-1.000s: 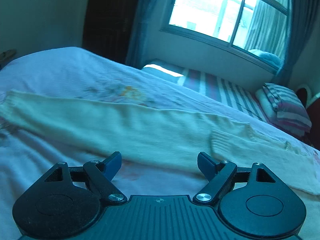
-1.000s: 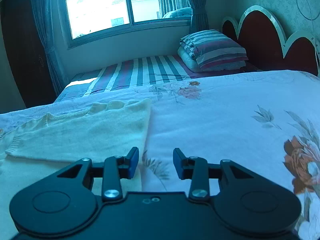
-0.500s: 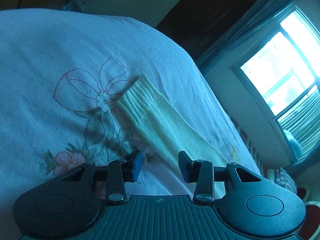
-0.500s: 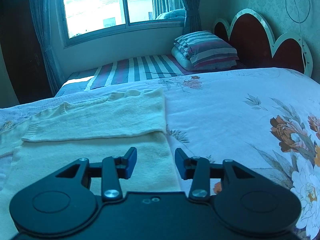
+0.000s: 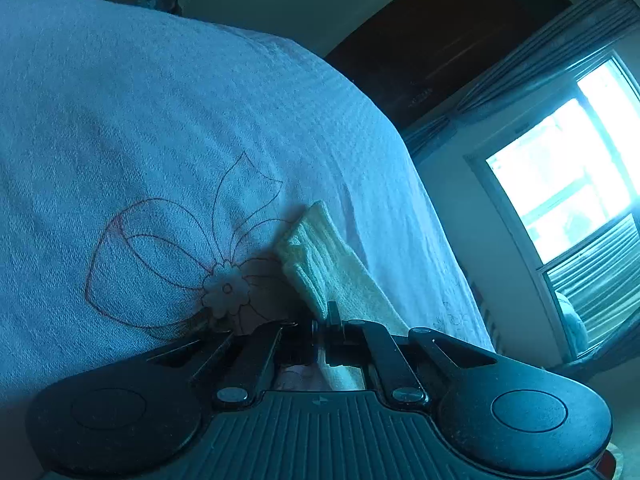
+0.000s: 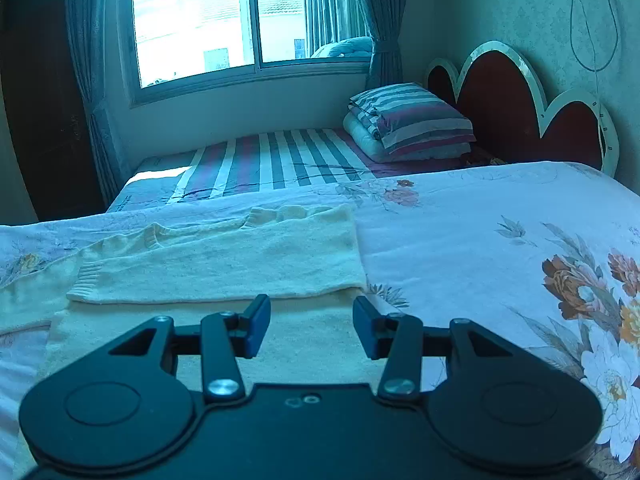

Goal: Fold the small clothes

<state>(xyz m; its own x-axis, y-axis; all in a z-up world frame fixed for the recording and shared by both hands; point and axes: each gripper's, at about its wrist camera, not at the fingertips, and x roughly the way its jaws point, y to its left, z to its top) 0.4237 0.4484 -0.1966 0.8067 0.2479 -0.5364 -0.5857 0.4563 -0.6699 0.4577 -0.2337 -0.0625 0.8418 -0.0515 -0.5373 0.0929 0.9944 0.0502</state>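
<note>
**Clamping a sleeve cuff: cream sweater on floral bed**

Lying flat on the floral bedsheet (image 6: 500,216), the cream knit sweater (image 6: 224,264) is pale yellow with ribbed edging. In the right wrist view one sleeve is folded across the body, its ribbed cuff (image 6: 86,276) at 9 o'clock and a scalloped hem edge at 12 o'clock.

Item, left claw (image 5: 322,322): jaws have just been closing and are now clenched on the other sleeve (image 5: 332,276), pinching it just behind its ribbed cuff end. The cuff sticks out toward 12 o'clock over an outlined flower print (image 5: 224,288) on the sheet.

Item, right claw (image 6: 312,328): jaws have just been opening, partly apart, released, hovering over the sweater's right edge, nothing between the blue pads (image 6: 256,326).

Item, surroundings: striped mattress (image 6: 272,156) at 12 o'clock beyond the bed, folded striped bedding (image 6: 416,120) at 1 o'clock, scalloped red headboard (image 6: 504,100) at 2 o'clock, window (image 6: 208,20) at 11 o'clock.
</note>
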